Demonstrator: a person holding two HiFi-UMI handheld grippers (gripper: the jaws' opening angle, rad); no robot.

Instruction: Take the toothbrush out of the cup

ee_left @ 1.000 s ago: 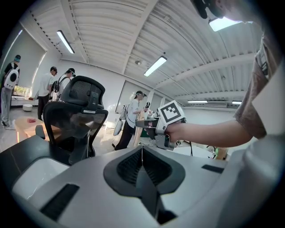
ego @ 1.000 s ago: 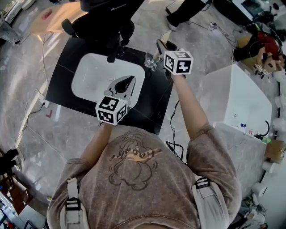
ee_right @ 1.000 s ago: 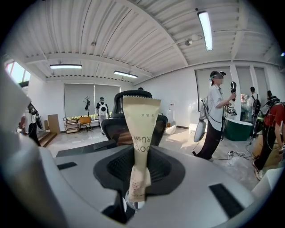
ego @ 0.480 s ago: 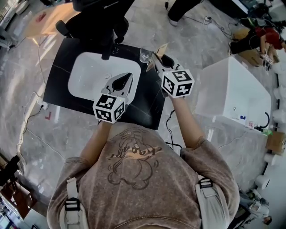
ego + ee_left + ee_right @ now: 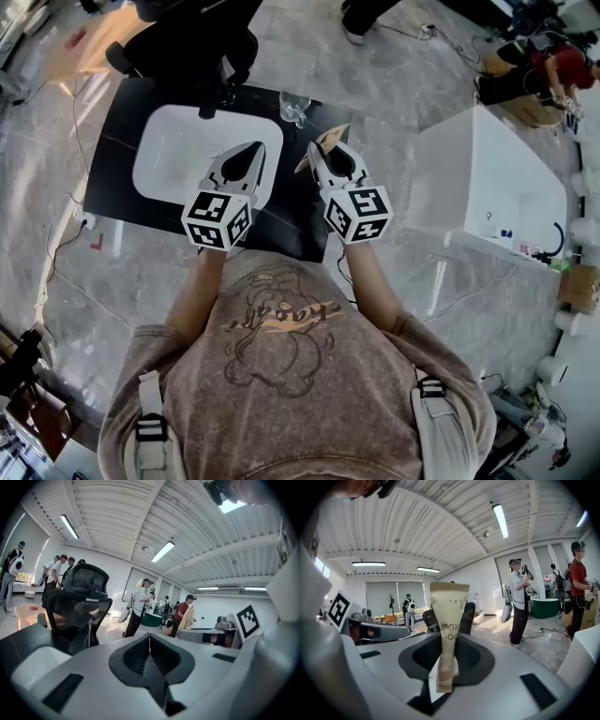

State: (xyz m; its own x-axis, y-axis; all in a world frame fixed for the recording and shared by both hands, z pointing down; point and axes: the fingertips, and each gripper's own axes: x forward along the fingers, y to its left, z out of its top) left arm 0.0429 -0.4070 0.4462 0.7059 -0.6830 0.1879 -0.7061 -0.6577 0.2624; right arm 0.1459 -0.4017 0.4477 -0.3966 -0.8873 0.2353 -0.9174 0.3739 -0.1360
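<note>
My right gripper (image 5: 330, 157) is shut on a toothbrush in a beige paper wrapper (image 5: 312, 153), which sticks out up and to the left of the jaws. In the right gripper view the wrapped toothbrush (image 5: 449, 620) stands upright, pinched in my right gripper (image 5: 449, 656). The clear glass cup (image 5: 293, 108) stands at the far edge of the black counter (image 5: 117, 131), well beyond the right gripper and apart from it. My left gripper (image 5: 249, 150) hovers over the white basin (image 5: 173, 155), its jaws pressed together with nothing between them. The left gripper view shows those jaws (image 5: 149, 641) closed.
A black faucet (image 5: 208, 101) stands behind the basin, and a black office chair (image 5: 187, 37) sits beyond the counter. A large white box (image 5: 487, 178) is to the right. Cables lie on the marble floor (image 5: 394, 75). Several people stand far off.
My right gripper has pulled back from the cup toward the person, carrying the wrapped toothbrush. The left gripper has hardly moved.
</note>
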